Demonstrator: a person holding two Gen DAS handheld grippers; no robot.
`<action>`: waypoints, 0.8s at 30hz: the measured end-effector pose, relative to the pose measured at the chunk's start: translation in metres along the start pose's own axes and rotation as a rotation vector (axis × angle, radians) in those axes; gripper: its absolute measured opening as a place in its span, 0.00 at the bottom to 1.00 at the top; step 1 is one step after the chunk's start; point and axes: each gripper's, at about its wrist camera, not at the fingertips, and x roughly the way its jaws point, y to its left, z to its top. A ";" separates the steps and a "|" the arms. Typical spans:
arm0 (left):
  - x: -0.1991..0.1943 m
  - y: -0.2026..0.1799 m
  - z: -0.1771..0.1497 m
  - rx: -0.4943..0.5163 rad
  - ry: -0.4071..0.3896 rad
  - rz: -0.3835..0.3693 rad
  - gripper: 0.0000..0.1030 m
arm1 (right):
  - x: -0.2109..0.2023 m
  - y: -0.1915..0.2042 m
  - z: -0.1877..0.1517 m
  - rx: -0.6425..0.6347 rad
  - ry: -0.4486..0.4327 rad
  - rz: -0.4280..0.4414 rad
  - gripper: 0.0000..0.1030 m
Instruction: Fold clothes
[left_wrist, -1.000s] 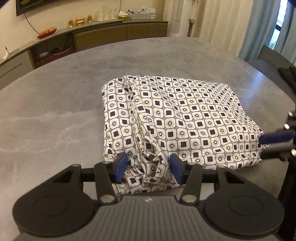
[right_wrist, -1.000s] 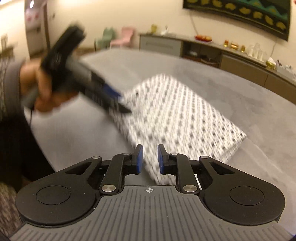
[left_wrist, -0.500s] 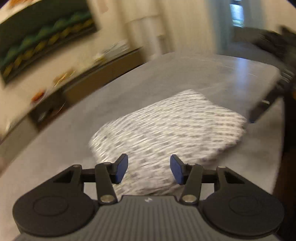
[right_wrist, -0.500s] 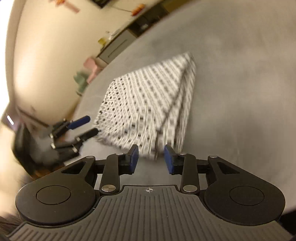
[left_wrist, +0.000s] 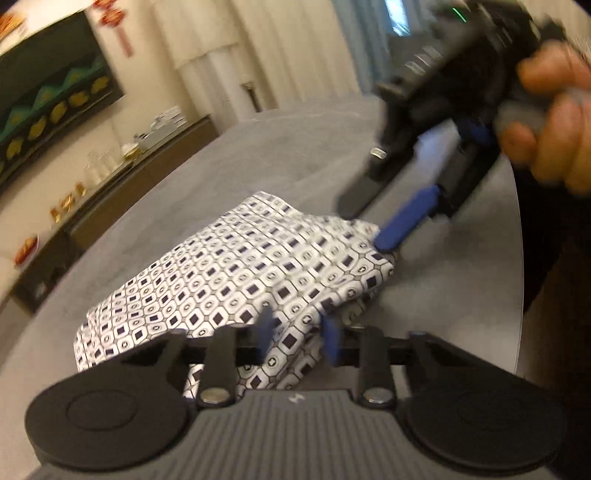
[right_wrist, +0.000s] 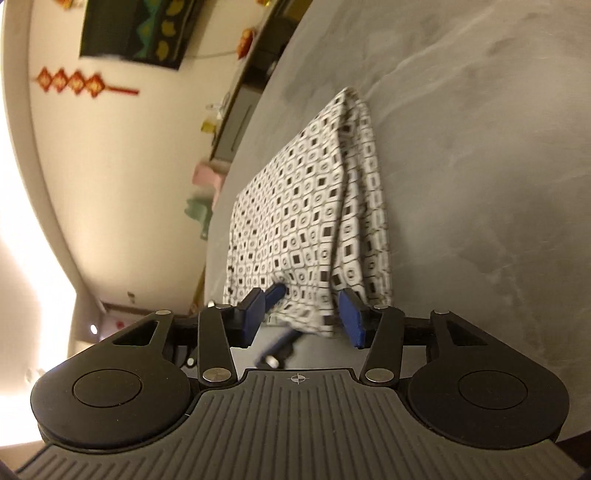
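- Cloth (left_wrist: 236, 273), white with dark squares, is lying folded in a thick bundle on the grey counter (left_wrist: 258, 155); its layered edges are showing along one side in the right wrist view (right_wrist: 369, 192).
- Left gripper (left_wrist: 297, 338) is working at the near corner of the cloth, its blue pads blurred. Jaws are closing, with a fold of the fabric sitting between them; whether the pads are already pressing on it cannot be told through the blur.
- Right gripper (right_wrist: 304, 315) is sitting at the neighbouring corner of the bundle, rolled well over so the counter is running up the right of its view. Jaws are opening; the cloth corner is hanging in the gap, apart from the left pad and close to the right one, so the hold is released.
- From the left wrist view, the right gripper (left_wrist: 391, 225) is reaching in from upper right, one blue finger touching down on the far corner of the cloth, a hand (left_wrist: 546, 122) wrapped round its handle.
- From the right wrist view, a blue finger of the left gripper (right_wrist: 275, 293) is poking in low beside the cloth corner.
- Sideboard (left_wrist: 110, 192) with small golden items is running along the wall behind the counter, a dark framed picture (left_wrist: 55, 99) above it.
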 end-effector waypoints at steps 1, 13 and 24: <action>-0.004 0.006 0.002 -0.049 -0.015 -0.014 0.19 | 0.000 -0.002 0.000 0.017 0.000 0.012 0.46; -0.010 -0.018 0.007 -0.023 -0.012 0.057 0.07 | 0.050 0.009 0.013 0.012 0.046 0.006 0.15; -0.004 -0.026 -0.001 0.043 0.003 0.040 0.12 | 0.074 0.076 -0.015 -0.777 0.009 -0.388 0.00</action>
